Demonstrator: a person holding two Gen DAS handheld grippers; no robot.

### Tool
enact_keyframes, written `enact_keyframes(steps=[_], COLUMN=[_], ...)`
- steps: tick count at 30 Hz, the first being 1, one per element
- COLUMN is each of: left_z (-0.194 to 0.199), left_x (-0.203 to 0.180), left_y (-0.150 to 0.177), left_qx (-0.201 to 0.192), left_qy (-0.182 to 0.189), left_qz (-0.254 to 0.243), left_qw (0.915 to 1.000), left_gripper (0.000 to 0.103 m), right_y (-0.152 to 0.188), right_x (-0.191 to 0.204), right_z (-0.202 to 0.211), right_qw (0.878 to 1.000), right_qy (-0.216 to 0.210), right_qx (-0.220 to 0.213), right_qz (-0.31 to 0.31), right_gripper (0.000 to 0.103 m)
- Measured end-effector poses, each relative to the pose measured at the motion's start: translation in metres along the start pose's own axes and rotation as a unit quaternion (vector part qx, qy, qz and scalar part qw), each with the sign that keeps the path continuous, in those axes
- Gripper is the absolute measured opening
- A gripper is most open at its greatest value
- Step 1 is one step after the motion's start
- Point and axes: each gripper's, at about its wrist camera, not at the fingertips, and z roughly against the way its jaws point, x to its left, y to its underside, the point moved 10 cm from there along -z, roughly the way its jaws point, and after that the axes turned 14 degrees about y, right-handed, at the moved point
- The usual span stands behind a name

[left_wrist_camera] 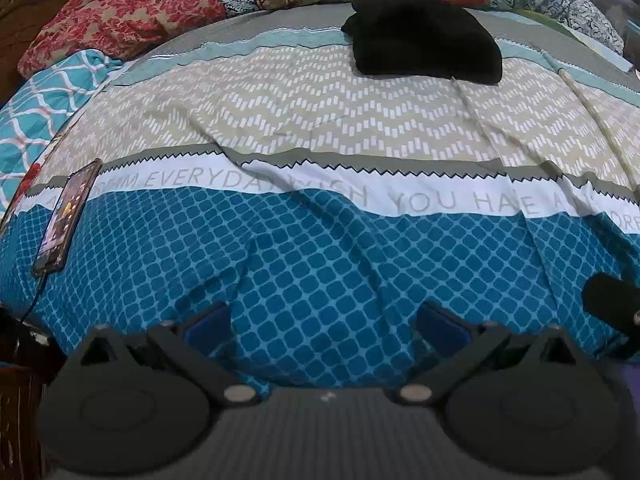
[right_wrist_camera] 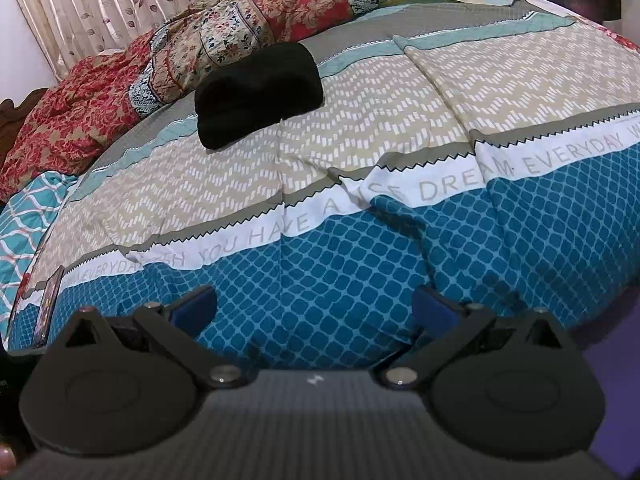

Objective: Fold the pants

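Note:
The black pants [left_wrist_camera: 424,38] lie folded into a compact bundle on the far side of the bed, near the patterned quilts. In the right wrist view the same black bundle [right_wrist_camera: 260,92] sits left of centre, far from the fingers. My left gripper [left_wrist_camera: 324,326] hovers open over the blue patterned part of the bedsheet [left_wrist_camera: 320,264], nothing between its blue pads. My right gripper [right_wrist_camera: 316,310] is open too, empty, over the near blue edge of the bedsheet [right_wrist_camera: 360,248]. Both grippers are well short of the pants.
A phone [left_wrist_camera: 66,222] with a cable lies at the bed's left edge, also visible as a phone [right_wrist_camera: 48,308]. Crumpled red floral quilts [left_wrist_camera: 120,12] and a teal cloth [left_wrist_camera: 36,104] pile along the far and left sides. Curtains [right_wrist_camera: 100,0] hang behind. A dark object [left_wrist_camera: 612,304] intrudes at right.

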Motion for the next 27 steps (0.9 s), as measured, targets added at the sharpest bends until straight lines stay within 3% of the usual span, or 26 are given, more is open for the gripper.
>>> enact_keyframes(steps=[27], left_z=[-0.0024], left_x=[0.0074], left_y=[0.0033], left_qx=[0.013], left_qy=[-0.013], left_qz=[0.016], left_qw=[0.9997], left_gripper=[0.103], right_y=[-0.0004], right_x=[0.0034], right_z=[0.0003], right_qw=[1.000], right_qy=[-0.001], right_qx=[-0.002], right_qz=[0.007], right_gripper=[0.103])
